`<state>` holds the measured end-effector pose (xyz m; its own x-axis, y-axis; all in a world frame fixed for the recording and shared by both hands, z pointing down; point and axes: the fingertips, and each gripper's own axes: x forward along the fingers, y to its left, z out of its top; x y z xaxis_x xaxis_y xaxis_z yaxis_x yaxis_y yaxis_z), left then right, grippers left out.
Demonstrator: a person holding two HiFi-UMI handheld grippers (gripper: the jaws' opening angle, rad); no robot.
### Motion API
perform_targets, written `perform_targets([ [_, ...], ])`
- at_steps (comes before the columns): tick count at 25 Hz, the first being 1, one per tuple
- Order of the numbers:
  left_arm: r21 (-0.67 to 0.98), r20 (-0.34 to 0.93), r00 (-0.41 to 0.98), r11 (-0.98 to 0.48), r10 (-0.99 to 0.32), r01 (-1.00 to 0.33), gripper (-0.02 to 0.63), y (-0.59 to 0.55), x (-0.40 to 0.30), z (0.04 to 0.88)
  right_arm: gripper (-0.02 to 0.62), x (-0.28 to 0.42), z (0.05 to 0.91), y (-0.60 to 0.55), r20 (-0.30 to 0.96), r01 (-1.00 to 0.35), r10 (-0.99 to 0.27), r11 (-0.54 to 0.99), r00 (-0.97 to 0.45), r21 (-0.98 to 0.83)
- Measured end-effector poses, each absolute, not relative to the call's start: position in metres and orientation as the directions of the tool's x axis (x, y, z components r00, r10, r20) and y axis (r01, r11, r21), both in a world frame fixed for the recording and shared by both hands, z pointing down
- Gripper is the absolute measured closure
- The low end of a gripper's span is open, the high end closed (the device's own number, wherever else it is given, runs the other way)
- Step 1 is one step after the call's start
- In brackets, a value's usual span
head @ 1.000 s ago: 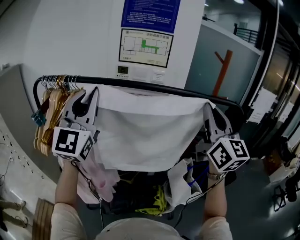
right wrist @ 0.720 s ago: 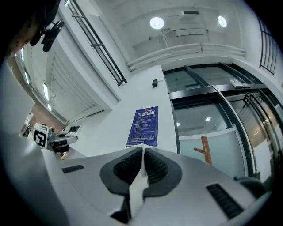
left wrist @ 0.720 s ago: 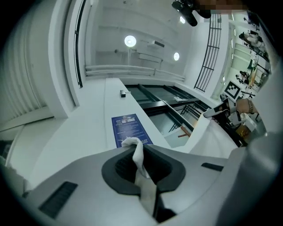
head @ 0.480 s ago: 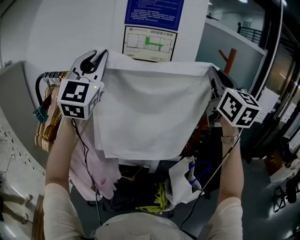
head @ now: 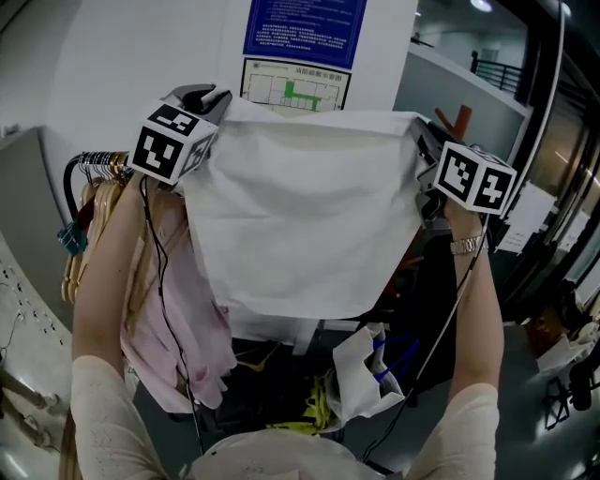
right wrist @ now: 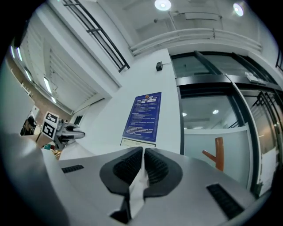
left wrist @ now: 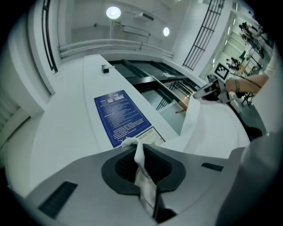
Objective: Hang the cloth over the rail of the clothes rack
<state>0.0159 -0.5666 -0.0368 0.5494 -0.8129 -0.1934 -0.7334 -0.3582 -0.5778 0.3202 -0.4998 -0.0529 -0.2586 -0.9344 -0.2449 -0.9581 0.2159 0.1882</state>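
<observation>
A white cloth (head: 300, 206) hangs spread out between my two raised grippers, its top edge pulled nearly straight. My left gripper (head: 214, 97) is shut on the upper left corner, and the pinched fabric (left wrist: 140, 167) shows between its pads. My right gripper (head: 415, 129) is shut on the upper right corner, with a fold of cloth (right wrist: 138, 185) in its closed jaws. The black rail (head: 73, 171) of the clothes rack shows only at its left bend. The rest of it is hidden behind the cloth, below my grippers.
Wooden hangers (head: 82, 225) crowd the rail's left end and a pink garment (head: 192, 328) hangs under them. A white wall with a blue poster (head: 300, 28) stands behind. A wooden coat stand (head: 457, 117) is at the right, and bags (head: 361, 370) lie under the rack.
Both grippers have risen with the cloth, from about rail height to well above it. The cloth's top edge now sits in front of the wall posters.
</observation>
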Motion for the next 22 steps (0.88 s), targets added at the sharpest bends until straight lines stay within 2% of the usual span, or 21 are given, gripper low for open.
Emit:
perform_targets([
  [5, -0.641, -0.075, 0.461, -0.311, -0.884, -0.701, 0.583, -0.580, 0.010, -0.015, 0.572, 0.311, -0.048, -0.508, -0.140, -0.915, -0.911, 0.362, -0.388, 0.180],
  [12, -0.755, 0.013, 0.352, -0.240, -0.936, -0.611, 0.583, -0.592, 0.013, 0.017, 0.503, 0.314, -0.014, -0.505, 0.061, -0.857, -0.903, 0.424, -0.425, 0.293],
  [15, -0.757, 0.044, 0.320, -0.240, -0.947, -0.607, 0.583, -0.596, 0.009, 0.026, 0.494, 0.329, -0.015, -0.502, 0.059, -0.867, -0.910, 0.410, -0.411, 0.282],
  [19, -0.728, 0.061, 0.338, -0.273, -0.939, -0.629, 0.584, -0.596, 0.005, 0.030, 0.494, 0.358, -0.027, -0.498, -0.012, -0.903, -0.928, 0.359, -0.372, 0.235],
  [22, -0.718, 0.033, 0.359, -0.272, -0.933, -0.641, 0.584, -0.593, 0.008, 0.025, 0.494, 0.327, -0.031, -0.486, -0.055, -0.876, -0.898, 0.411, -0.437, 0.253],
])
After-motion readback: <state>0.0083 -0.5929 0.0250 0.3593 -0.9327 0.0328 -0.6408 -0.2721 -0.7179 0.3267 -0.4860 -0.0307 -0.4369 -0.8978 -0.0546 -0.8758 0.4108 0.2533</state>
